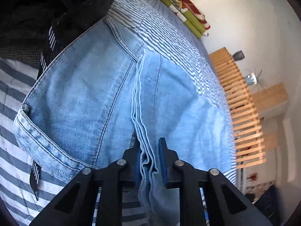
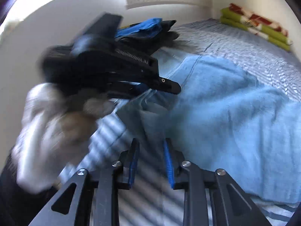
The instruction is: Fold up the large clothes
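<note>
Jeans (image 1: 84, 94) edge bunched between left gripper (image 1: 150, 162) fingers; right gripper (image 2: 150, 162) fingers empty.

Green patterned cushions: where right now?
The green patterned cushions lie at the far edge of the striped bedspread against the white wall, top centre in the left wrist view, upper right in the right.

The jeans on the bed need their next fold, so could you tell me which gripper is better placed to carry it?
Left. The left gripper has the jeans' bunched edge between its pads, while the right gripper is open over the bedcover, holding nothing.
</note>
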A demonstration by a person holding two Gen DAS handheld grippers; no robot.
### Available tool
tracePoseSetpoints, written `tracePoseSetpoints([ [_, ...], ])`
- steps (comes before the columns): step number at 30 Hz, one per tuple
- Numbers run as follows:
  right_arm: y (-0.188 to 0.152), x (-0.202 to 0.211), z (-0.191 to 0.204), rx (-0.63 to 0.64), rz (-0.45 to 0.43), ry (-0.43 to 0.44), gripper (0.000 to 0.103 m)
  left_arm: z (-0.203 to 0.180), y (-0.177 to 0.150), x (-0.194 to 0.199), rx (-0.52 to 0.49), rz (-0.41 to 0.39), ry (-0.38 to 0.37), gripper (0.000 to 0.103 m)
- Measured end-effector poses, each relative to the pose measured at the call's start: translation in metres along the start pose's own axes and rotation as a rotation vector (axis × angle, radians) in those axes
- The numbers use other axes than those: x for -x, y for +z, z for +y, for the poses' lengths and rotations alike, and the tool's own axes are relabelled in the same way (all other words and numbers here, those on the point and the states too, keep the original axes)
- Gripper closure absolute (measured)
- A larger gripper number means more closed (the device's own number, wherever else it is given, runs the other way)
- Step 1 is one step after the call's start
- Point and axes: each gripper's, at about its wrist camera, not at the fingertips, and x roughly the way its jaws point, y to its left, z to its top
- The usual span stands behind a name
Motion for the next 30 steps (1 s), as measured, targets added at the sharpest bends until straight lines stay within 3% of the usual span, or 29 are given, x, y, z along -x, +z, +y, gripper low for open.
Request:
tracePoseSetpoints([
  [1, 0.001, 0.015, -0.014, -0.036, -0.006, 0.007, 0.074, -0.005, -0.002, 0.001, -0.022, -0.011, 0.006, 0.089],
  [3, 0.014, 0.032, -0.038, -0.112, -0.016, 0.005, 0.060, -0.019, -0.007, 0.005, -0.065, -0.043, 0.010, 0.090],
  [7, 0.089, 0.031, -0.080, -0.258, -0.017, 0.005, 0.054, -0.051, -0.018, 0.009, -0.165, -0.094, -0.017, 0.093],
  [9, 0.133, 0.005, -0.084, -0.261, 0.049, 0.013, 0.054, -0.065, -0.019, 0.014, -0.195, -0.100, -0.025, 0.093],
  [12, 0.174, -0.044, -0.078, -0.241, 0.227, 0.055, 0.053, -0.071, -0.019, 0.012, -0.197, -0.096, -0.042, 0.093],
  [14, 0.182, -0.077, -0.067, -0.194, 0.368, 0.018, 0.053, -0.074, -0.018, 0.009, -0.201, -0.095, -0.037, 0.093],
  [17, 0.180, -0.108, -0.052, -0.123, 0.501, -0.032, 0.053, -0.063, -0.023, 0.024, -0.202, -0.097, -0.040, 0.093],
  [23, 0.164, -0.133, -0.033, -0.018, 0.591, -0.123, 0.053, -0.060, -0.026, 0.031, -0.194, -0.105, -0.032, 0.093],
  [25, 0.161, -0.132, -0.039, -0.028, 0.587, -0.158, 0.065, -0.061, -0.027, 0.032, -0.195, -0.101, -0.030, 0.093],
  [27, 0.160, -0.126, -0.047, -0.082, 0.574, -0.127, 0.083, -0.064, -0.025, 0.031, -0.203, -0.098, -0.030, 0.093],
  [30, 0.167, -0.102, -0.058, -0.170, 0.484, -0.090, 0.095, -0.068, -0.025, 0.036, -0.221, -0.116, -0.013, 0.094],
])
